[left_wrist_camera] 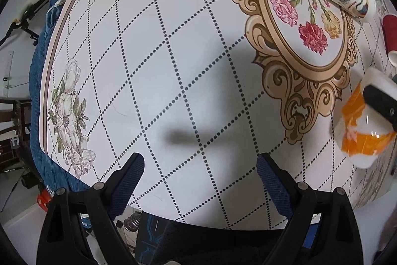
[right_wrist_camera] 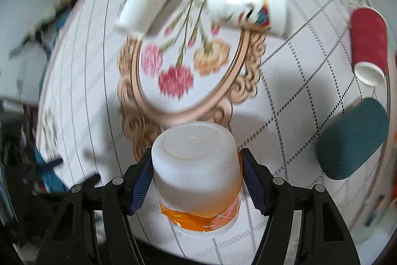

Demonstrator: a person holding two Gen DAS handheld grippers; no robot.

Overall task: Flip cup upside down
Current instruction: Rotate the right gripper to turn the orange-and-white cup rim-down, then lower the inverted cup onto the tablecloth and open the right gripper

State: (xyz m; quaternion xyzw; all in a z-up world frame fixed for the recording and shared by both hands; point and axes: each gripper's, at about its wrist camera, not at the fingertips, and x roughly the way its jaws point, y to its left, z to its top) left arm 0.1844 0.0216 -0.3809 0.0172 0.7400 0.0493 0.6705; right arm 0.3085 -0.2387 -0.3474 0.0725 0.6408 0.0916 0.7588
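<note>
My right gripper clamps the white-and-orange cup, base up, just beside the tablecloth's floral medallion; its rim seems, through blur, near the cloth. My left gripper hangs wide, empty.

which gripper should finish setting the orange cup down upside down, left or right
Right. The right gripper already clamps the orange cup between its fingers, base facing the camera. The left gripper is open, holding nothing, off to the side over the bare tablecloth.
</note>
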